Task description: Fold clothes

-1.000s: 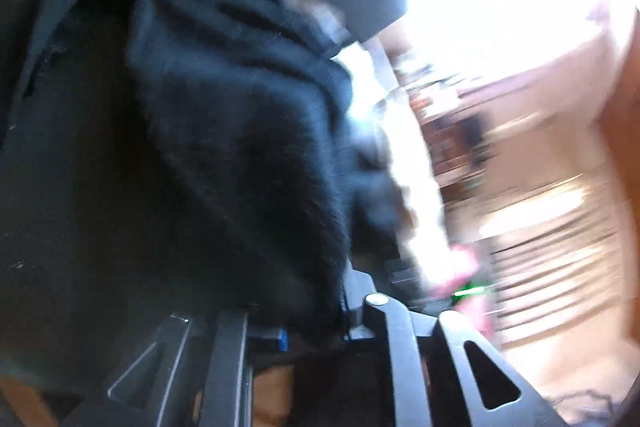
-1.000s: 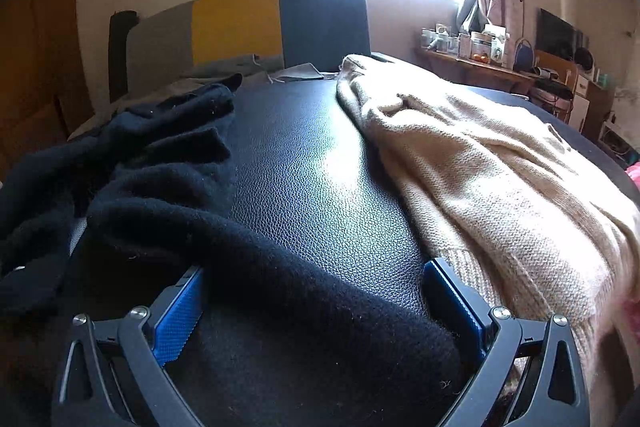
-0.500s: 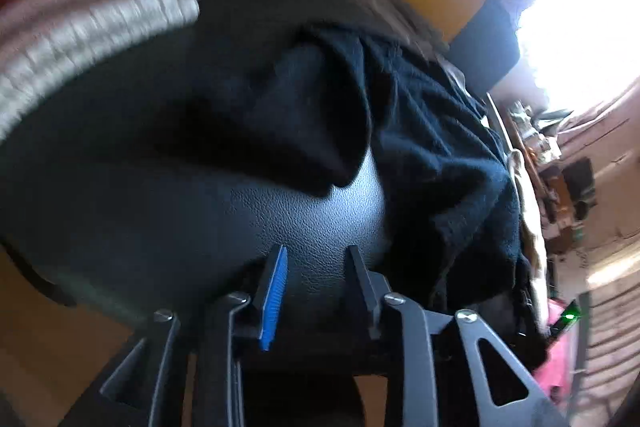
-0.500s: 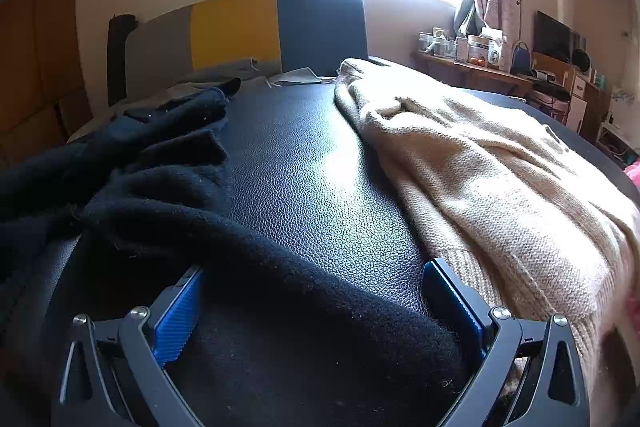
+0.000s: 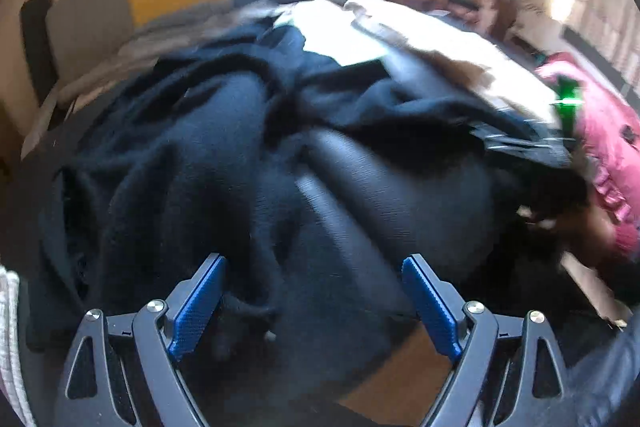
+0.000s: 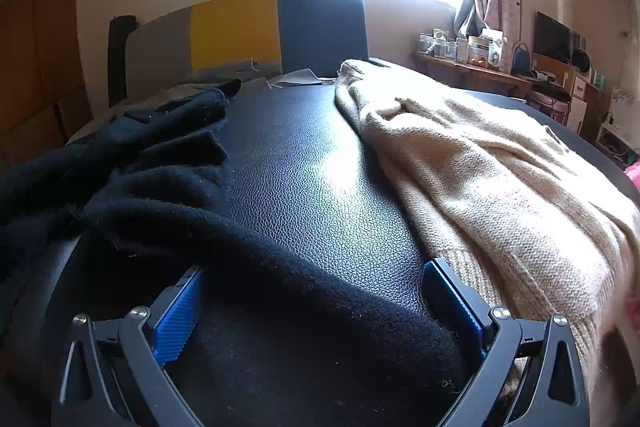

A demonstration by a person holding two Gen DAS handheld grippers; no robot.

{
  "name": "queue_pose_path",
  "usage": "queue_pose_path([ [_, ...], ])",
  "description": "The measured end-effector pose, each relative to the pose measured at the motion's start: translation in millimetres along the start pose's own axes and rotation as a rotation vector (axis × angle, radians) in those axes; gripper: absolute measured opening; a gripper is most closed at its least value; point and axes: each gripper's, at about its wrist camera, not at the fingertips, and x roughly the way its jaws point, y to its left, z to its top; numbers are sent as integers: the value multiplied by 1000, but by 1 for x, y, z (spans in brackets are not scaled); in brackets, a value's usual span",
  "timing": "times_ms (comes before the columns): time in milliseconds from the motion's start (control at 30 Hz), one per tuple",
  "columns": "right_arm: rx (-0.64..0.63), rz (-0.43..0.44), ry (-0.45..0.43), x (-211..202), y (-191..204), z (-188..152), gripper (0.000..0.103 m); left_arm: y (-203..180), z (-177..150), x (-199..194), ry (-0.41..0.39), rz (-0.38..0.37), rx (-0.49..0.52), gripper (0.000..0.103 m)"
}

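Black sweater (image 6: 168, 195) lies rumpled on the bench (image 6: 320, 187), left of the cream knit (image 6: 500, 179). Left gripper (image 5: 312, 303) jaws just opened, gripping nothing. Right gripper (image 6: 312, 311) jaws spread over the hem, likely pinning it.

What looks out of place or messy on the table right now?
The dark sweater is the odd one: it lies bunched and crumpled on the black table, one part stretched between the open right gripper jaws. The left gripper has just been opening, pads clear of the fabric. The cream sweater lies loosely spread, unfolded.
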Motion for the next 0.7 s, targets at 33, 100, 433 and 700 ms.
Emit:
queue_pose_path([
  [33,0,1,0,0,0,0,103,5,-1,5,16,33,-18,87],
  [100,1,2,-1,1,0,0,103,13,-2,16,46,99,-54,83],
  [433,2,5,-1,2,-2,0,103,34,-19,5,18,132,-168,20],
  [700,-6,4,13,2,-2,2,103,101,-52,-46,-174,-381,-459,9],
])
